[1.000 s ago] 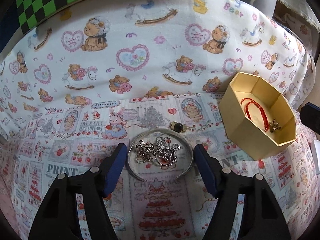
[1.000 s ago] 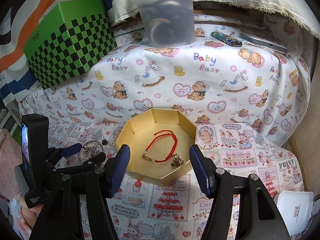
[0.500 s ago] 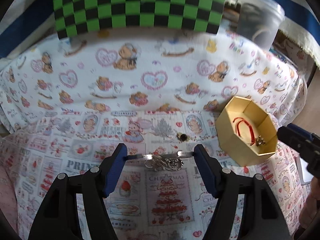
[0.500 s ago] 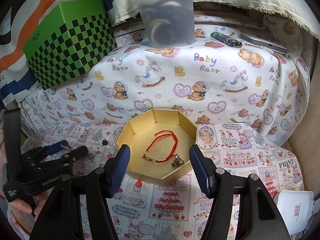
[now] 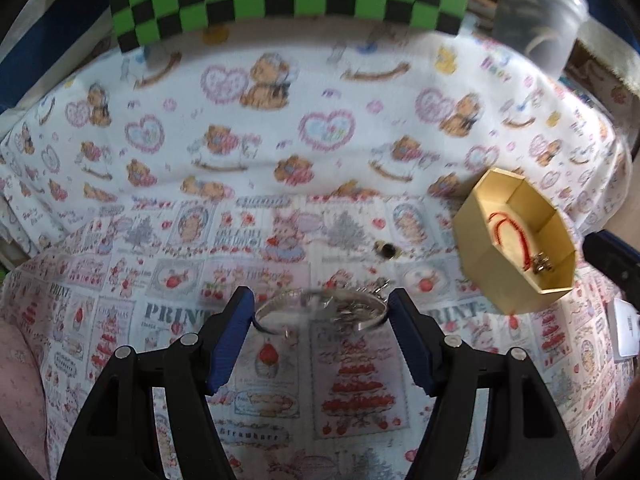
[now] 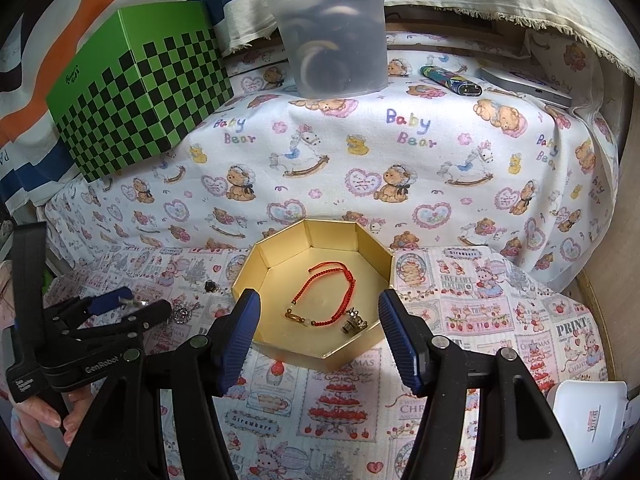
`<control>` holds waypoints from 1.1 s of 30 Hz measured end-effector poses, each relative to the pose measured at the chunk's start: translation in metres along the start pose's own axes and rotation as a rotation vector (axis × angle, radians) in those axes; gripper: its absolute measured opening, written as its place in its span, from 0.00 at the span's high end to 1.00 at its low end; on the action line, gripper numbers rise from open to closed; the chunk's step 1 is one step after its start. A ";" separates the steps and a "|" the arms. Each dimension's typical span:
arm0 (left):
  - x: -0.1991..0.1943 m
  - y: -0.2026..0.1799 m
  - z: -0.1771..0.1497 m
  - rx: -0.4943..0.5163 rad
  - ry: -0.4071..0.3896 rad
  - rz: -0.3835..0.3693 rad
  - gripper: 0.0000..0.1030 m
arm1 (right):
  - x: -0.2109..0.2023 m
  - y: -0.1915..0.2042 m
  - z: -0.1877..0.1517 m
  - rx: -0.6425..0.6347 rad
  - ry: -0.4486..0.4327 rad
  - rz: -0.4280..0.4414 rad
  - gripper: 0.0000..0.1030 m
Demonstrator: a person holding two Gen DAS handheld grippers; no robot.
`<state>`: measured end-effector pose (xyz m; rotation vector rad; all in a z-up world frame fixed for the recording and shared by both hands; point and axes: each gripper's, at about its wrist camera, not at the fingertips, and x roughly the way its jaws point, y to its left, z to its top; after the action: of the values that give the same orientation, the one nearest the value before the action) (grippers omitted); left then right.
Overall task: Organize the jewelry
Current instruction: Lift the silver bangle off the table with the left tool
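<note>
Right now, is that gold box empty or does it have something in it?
Not empty. The open gold box holds a red cord bracelet and a small metal charm on its floor.

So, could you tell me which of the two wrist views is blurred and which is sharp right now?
Left wrist view: motion-smeared, the silver bangle between the left gripper's pads and the cloth print both soft. Right wrist view: crisp, the red cord bracelet in the gold box clear; fisheye bending at the edges of both.
</note>
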<state>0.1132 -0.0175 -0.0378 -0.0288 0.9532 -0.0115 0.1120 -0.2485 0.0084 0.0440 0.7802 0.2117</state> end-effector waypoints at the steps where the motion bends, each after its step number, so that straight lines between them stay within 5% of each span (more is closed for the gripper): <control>1: 0.002 0.000 0.000 0.002 0.008 -0.002 0.34 | 0.000 0.000 0.000 0.001 0.000 0.000 0.38; 8: 0.016 0.000 -0.001 -0.011 0.067 -0.011 0.34 | -0.001 -0.002 0.001 0.006 0.000 -0.001 0.38; 22: 0.032 -0.022 -0.005 0.046 0.013 0.037 0.22 | -0.001 -0.004 0.002 0.010 0.002 -0.010 0.38; 25: 0.032 -0.020 -0.003 0.042 -0.002 0.022 0.36 | 0.001 -0.003 0.001 0.006 0.006 -0.014 0.38; 33: 0.024 -0.002 0.005 -0.003 -0.026 -0.018 0.37 | 0.002 -0.003 0.001 0.007 0.010 -0.017 0.38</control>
<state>0.1308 -0.0199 -0.0541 -0.0400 0.9270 -0.0258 0.1147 -0.2506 0.0071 0.0432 0.7908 0.1932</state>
